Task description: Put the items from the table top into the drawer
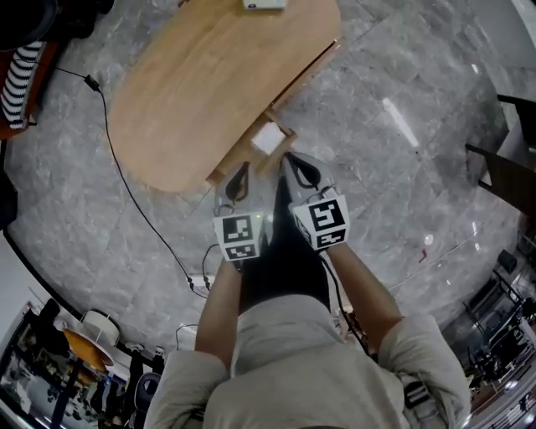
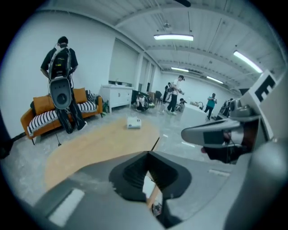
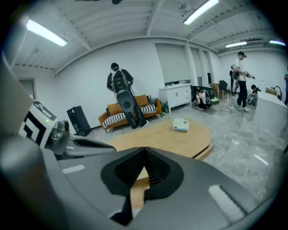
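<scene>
The left hand-held gripper [image 1: 240, 180] and right hand-held gripper [image 1: 301, 170] are both closed and empty, near the open drawer [image 1: 268, 139]. The white box [image 1: 265, 4] lies well apart from them, at the desk's [image 1: 193, 92] far end

Pale wood on the table [image 1: 209, 92], smooth and matt, with a faint grain. Grey stone-like floor [image 1: 402, 167], polished, veined, glossy under the lights. Matt grey plastic on the left gripper [image 2: 147, 153] and right gripper [image 3: 145, 149]; black ribbed pads [image 3: 130, 170], rubbery-looking. Striped cloth on the sofa [image 2: 40, 117]. Matt light cloth on the sleeves [image 1: 427, 352]. White box [image 3: 181, 125], smooth, material unclear.
</scene>
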Motion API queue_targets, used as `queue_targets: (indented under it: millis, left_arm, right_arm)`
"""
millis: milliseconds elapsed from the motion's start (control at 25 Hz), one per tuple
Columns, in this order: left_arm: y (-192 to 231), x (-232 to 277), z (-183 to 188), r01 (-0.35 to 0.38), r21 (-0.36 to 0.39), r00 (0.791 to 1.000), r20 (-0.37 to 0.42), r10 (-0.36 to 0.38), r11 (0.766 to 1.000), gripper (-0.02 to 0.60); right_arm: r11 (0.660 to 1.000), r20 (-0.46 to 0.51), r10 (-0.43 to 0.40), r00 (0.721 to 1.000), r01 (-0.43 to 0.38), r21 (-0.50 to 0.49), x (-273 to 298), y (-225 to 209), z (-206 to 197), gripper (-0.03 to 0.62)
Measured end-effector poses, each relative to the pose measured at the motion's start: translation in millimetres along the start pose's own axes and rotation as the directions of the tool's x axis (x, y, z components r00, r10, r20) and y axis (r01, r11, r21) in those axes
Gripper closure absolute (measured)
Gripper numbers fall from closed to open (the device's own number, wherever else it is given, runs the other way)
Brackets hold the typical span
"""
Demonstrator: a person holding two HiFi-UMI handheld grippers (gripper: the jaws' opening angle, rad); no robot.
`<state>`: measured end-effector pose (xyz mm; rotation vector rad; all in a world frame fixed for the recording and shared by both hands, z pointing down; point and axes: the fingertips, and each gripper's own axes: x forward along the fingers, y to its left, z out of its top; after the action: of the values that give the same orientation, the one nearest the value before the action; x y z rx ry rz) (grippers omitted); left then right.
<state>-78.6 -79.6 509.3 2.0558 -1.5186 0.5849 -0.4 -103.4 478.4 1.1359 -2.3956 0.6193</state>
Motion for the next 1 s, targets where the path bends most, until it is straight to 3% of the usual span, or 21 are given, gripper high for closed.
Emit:
queue_targets:
  millis: [120, 240, 520, 760, 1000]
  left_arm:
    - [3, -49, 32, -0.009, 0.019, 0.998, 0.065, 0.008, 1.000, 0.561]
    - [8, -93, 60, -0.024, 0.045, 0.991, 0.130, 0.018, 0.999, 0.561]
    - [23, -188, 120, -0.033, 0.051, 0.953, 0.303, 0.016, 0.998, 0.561]
    - [7, -245, 120, 0.021, 0.074, 0.933, 0.356, -0.046, 0.997, 0.561]
    - [-29, -266, 121, 0.063, 0.114, 0.919, 0.381, -0.102, 0.991, 0.561]
  right_arm:
    - [0.997, 0.060, 0.032, 0.998, -0.028, -0.074, -21, 45, 38, 0.586]
    - [0.996, 0.136, 0.028, 0.990, -0.016, -0.088, -42, 77, 72, 0.586]
    - [0.991, 0.266, -0.009, 0.964, 0.044, -0.126, -93, 144, 123, 0.586]
    - [0.984, 0.328, -0.073, 0.942, 0.121, -0.128, -146, 184, 124, 0.586]
    - [0.970, 0.363, -0.100, 0.926, 0.172, -0.174, -197, 186, 132, 0.586]
